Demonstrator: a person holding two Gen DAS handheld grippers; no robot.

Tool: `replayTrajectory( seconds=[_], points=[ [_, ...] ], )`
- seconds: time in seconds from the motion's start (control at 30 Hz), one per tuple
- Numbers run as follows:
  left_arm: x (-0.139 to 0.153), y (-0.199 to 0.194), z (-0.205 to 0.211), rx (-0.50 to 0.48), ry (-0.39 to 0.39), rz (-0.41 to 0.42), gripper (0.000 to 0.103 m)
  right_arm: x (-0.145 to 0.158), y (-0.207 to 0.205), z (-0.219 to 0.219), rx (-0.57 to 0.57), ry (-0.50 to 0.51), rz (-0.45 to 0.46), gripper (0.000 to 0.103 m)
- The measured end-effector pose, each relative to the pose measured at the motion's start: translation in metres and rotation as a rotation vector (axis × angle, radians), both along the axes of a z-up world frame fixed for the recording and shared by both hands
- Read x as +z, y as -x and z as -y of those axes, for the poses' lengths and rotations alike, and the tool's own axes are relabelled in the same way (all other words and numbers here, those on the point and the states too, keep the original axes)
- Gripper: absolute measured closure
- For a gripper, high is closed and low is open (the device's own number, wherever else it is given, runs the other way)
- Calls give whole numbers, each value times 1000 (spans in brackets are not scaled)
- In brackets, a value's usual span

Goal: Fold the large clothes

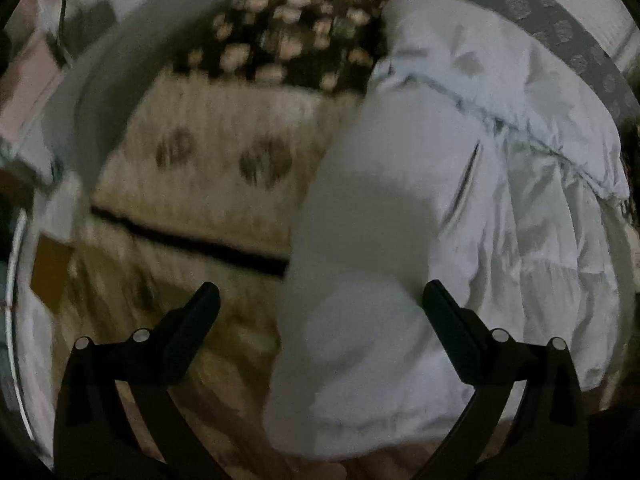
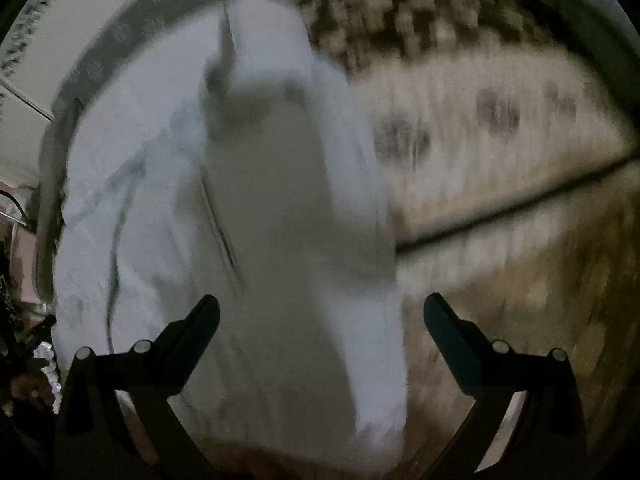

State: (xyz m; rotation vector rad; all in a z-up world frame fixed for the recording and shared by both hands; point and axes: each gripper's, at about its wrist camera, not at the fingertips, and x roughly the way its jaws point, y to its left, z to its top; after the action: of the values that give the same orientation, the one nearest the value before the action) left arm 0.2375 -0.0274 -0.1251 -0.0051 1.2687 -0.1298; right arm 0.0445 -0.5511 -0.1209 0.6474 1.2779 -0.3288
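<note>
A large pale blue-white padded garment lies on a patterned bedspread, with a long folded part, likely a sleeve, running down its left side toward me. My left gripper is open, its fingers either side of the near end of that folded part, above it. In the right wrist view the same garment fills the left and middle, blurred by motion. My right gripper is open over the garment's near end, holding nothing.
The bedspread is cream with dark round motifs and a dark stripe; a brown floral section lies at the far end. A grey patterned border runs behind the garment. Clutter sits at the left edge of the right wrist view.
</note>
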Motion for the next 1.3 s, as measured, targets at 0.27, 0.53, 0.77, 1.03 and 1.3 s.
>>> replayTrajectory(
  seconds=[0.27, 0.53, 0.77, 1.03, 1.3],
  points=[
    [-28, 30, 28, -133, -23, -178, 3, -2, 11, -31, 57, -47, -216, 2],
    [-53, 22, 20, -82, 8, -306, 3, -39, 10, -51, 75, -70, -417, 2],
    [-60, 19, 31, -105, -17, -323, 3, -39, 8, -60, 95, -56, -405, 6],
    [-48, 24, 45, -161, 19, -196, 60, -7, -10, -88, 171, 51, -245, 71],
    [-22, 29, 36, -127, 111, -123, 86, 46, -4, -93, 161, 60, 28, 81]
  ],
)
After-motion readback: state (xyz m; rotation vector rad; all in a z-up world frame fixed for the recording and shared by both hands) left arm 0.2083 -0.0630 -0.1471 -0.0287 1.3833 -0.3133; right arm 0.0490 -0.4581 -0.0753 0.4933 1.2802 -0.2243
